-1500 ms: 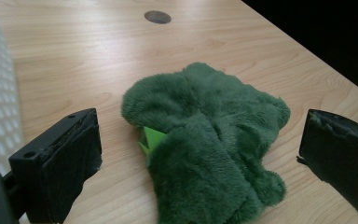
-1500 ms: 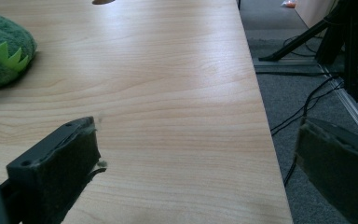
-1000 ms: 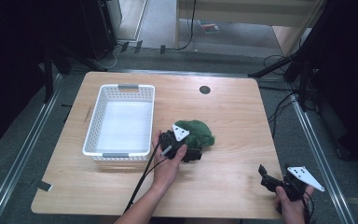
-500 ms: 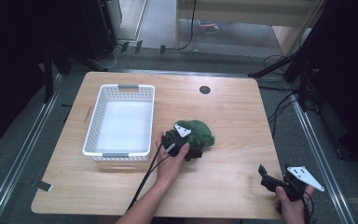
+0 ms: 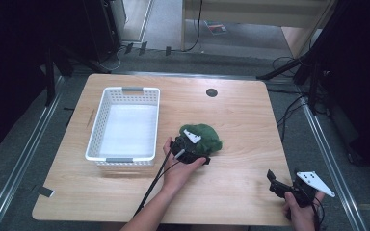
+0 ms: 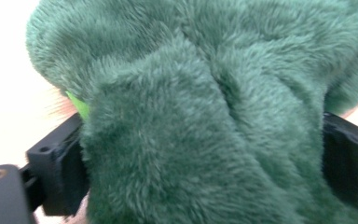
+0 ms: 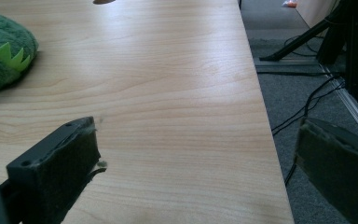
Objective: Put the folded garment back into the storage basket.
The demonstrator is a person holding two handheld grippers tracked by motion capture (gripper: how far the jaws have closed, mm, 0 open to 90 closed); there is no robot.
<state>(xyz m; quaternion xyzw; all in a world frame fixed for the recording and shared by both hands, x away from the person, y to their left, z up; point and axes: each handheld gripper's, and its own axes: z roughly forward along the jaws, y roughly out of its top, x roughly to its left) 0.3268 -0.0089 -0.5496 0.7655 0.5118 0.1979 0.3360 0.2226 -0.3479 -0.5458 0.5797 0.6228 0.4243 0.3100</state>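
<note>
Since a second ago the left gripper (image 5: 192,153) dropped onto the green plush toy (image 5: 207,137) mid-frame, jaws just been closing around it, so pickup's close; right gripper (image 5: 283,185) idles lower right, jaws apart.

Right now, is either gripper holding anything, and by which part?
The left gripper has its jaws, just closing, around a fold of the fuzzy green plush toy; a firm grip cannot be told. The right gripper is open, holding nothing.
</note>
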